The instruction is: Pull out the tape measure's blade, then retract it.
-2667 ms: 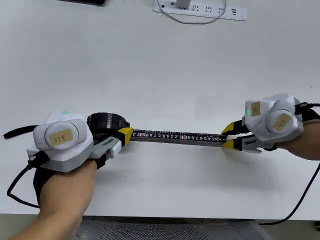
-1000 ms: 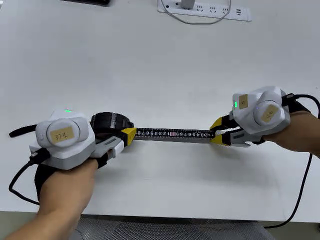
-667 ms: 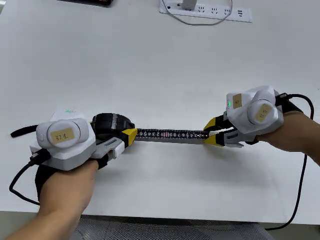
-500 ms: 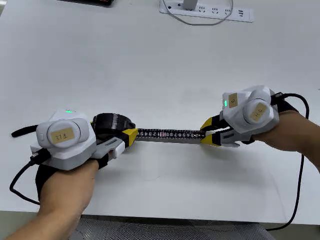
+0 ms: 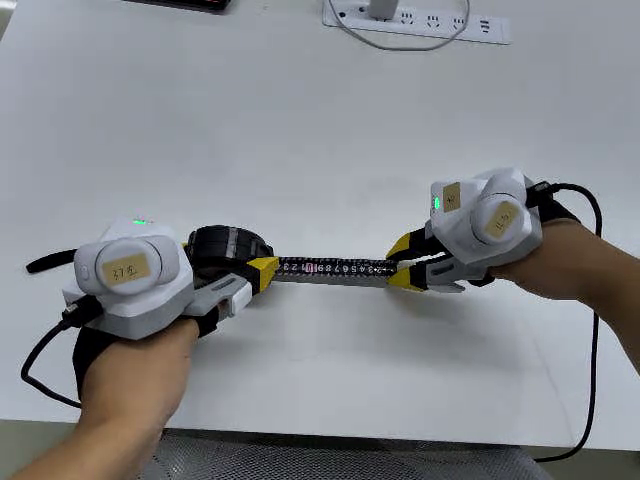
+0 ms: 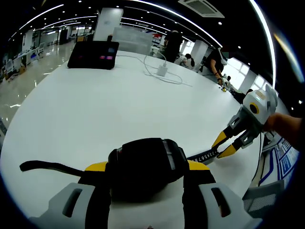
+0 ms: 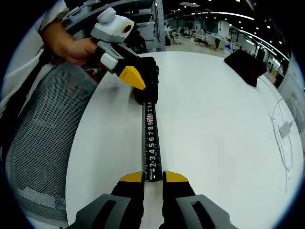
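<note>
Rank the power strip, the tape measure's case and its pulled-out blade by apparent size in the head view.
1. power strip, though it lies farthest away.
2. case and blade: no clear order. The blade is longer, the case bulkier and partly covered.

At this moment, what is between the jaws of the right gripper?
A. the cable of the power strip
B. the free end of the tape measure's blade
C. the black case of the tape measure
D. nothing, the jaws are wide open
B: in the right gripper view, the right gripper has its yellow jaw tips closed on the end of the blade, whereas the black case sits in the left gripper.
</note>
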`<action>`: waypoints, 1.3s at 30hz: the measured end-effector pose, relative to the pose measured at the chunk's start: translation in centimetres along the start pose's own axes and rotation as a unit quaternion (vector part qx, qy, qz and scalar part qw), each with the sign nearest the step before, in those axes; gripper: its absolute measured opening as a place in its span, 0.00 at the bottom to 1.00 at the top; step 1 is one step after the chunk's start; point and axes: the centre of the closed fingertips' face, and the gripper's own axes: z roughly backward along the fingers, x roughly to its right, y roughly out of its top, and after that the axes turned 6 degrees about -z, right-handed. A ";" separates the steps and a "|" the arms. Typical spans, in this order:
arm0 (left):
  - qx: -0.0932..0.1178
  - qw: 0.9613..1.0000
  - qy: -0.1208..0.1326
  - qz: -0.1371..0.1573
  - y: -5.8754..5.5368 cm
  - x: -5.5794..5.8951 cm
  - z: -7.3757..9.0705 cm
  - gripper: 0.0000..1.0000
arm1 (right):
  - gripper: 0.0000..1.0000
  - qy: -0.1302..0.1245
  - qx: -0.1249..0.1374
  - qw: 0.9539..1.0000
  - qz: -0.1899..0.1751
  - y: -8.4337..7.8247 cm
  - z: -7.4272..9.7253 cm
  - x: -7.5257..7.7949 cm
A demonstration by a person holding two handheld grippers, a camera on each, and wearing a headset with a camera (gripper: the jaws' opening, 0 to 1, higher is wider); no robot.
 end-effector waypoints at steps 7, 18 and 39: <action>0.000 1.000 -0.001 0.001 0.0 0.0 0.0 0.56 | 0.10 0.003 0.004 1.000 0.001 0.6 -0.4 -0.1; 0.000 1.000 -0.003 0.003 0.0 0.0 0.1 0.56 | 0.10 0.007 0.012 1.000 0.001 1.6 -1.0 -0.3; 0.000 1.000 -0.007 0.007 0.0 -0.1 0.1 0.56 | 0.11 0.021 0.032 0.999 0.002 3.5 -2.5 -0.3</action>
